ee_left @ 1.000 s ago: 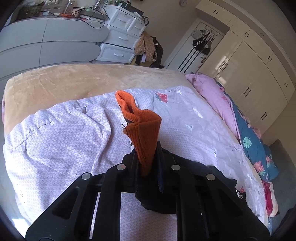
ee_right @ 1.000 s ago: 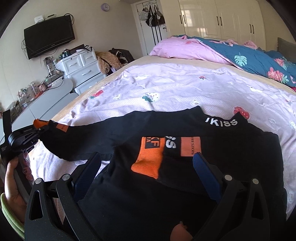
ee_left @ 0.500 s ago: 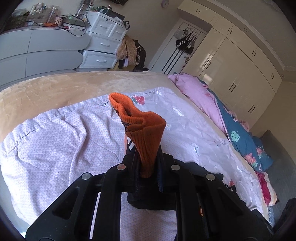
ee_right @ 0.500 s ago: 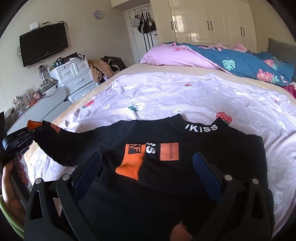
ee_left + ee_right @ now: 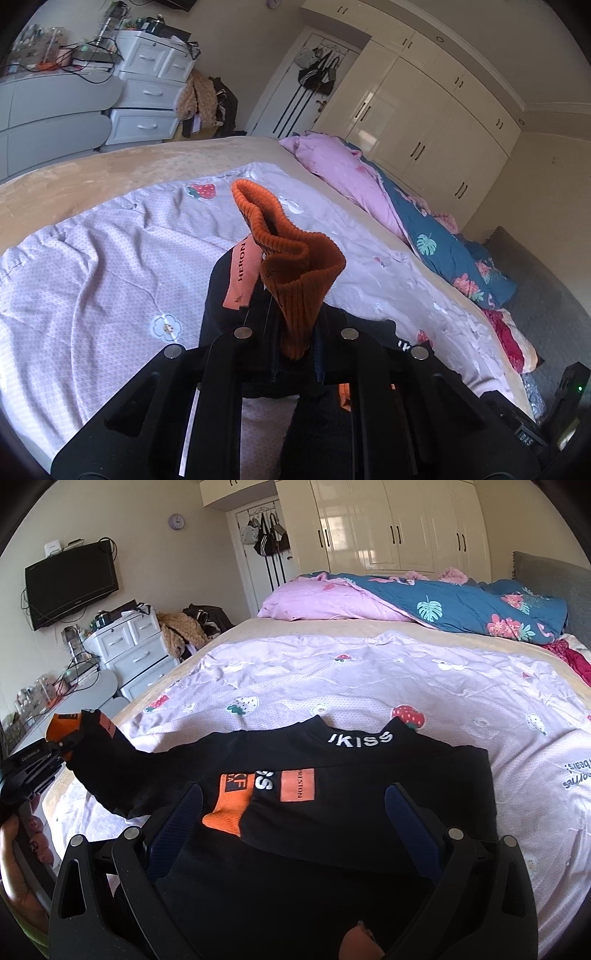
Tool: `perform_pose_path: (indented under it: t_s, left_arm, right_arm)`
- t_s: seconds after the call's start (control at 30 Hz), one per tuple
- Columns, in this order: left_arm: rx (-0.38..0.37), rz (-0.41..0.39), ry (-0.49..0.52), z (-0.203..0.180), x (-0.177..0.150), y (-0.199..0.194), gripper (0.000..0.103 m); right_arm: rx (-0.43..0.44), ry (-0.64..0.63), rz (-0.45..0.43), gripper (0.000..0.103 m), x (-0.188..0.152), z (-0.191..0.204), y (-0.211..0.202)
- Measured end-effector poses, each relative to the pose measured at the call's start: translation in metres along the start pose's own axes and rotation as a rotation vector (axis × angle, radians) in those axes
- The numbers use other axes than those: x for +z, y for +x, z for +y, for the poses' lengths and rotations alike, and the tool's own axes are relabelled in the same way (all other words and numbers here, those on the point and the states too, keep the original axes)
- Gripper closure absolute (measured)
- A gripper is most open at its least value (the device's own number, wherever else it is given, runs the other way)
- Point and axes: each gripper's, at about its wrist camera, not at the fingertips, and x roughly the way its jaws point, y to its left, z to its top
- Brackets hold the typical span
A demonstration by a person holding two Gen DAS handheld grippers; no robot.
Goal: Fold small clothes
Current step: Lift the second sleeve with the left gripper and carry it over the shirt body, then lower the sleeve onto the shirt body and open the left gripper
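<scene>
A small black sweater (image 5: 369, 823) with orange cuffs and white "KISS" lettering lies on the lilac quilt (image 5: 332, 679). One sleeve is folded across its chest, its orange cuff (image 5: 229, 805) on top. My left gripper (image 5: 295, 339) is shut on the other sleeve's orange cuff (image 5: 295, 266) and holds it above the quilt; this gripper also shows at the left in the right wrist view (image 5: 62, 746). My right gripper (image 5: 295, 819) is open and empty, hovering over the sweater's lower body.
A pink and blue floral duvet (image 5: 424, 602) is bunched at the far side of the bed. White drawers (image 5: 129, 646) and a grey rounded desk (image 5: 55, 110) stand left of the bed. Cream wardrobes (image 5: 388, 520) line the back wall.
My left gripper has carried the orange cuff inward toward the sweater's body, so the black sleeve now shows beneath it. My right gripper has stayed open over the sweater, its view tilting down slightly.
</scene>
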Motion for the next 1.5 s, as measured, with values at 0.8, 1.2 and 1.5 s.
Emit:
perform_pose_path:
  t_s: [0.8, 1.2, 1.5]
  left_arm:
    - [-0.205, 0.105, 0.126, -0.077, -0.033, 0.016, 0.099]
    - [-0.275, 0.227, 0.236, -0.118, -0.075, 0.040, 0.100]
    - [-0.311, 0.304, 0.312, -0.137, -0.098, 0.051, 0.100]
  right_arm:
    - [-0.107, 0.082, -0.027, 0.005, -0.006, -0.050, -0.040]
    - [-0.146, 0.129, -0.035, 0.005, -0.009, -0.073, -0.048]
    - [-0.196, 0.187, -0.023, 0.005, -0.013, -0.095, -0.051]
